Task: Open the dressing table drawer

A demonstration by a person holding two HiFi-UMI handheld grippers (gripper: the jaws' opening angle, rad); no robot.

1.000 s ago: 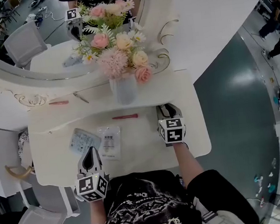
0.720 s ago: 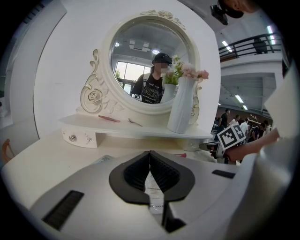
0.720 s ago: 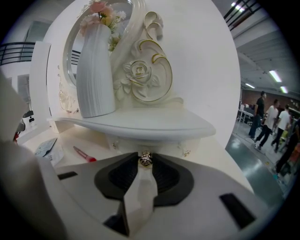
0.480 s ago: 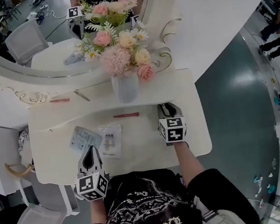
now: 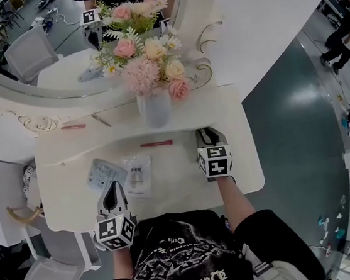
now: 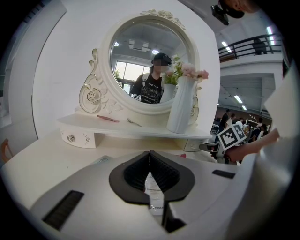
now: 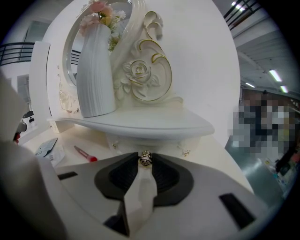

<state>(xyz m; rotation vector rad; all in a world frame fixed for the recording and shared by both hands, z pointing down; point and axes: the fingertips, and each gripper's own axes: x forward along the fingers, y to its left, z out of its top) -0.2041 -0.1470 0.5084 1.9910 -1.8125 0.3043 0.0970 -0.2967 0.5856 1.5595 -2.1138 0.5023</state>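
Observation:
The white dressing table (image 5: 242, 172) has a raised shelf (image 5: 222, 108) with a small drawer under its right end. In the right gripper view the drawer front (image 7: 161, 142) faces me, with its small gold knob (image 7: 146, 159) between the tips of my right gripper (image 7: 146, 161). The jaws have just been closing and now press on the knob. From the head view, the right gripper (image 5: 207, 133) reaches under the shelf edge. My left gripper (image 5: 112, 188) rests at the table's near left edge, shut and empty (image 6: 150, 155).
A white vase (image 5: 155, 110) of pink flowers stands on the shelf before the round mirror (image 5: 39, 64). A red pen (image 5: 156, 144) and two flat packets (image 5: 105, 174) (image 5: 138, 175) lie on the tabletop. Another small drawer (image 6: 77, 138) sits under the shelf's left end.

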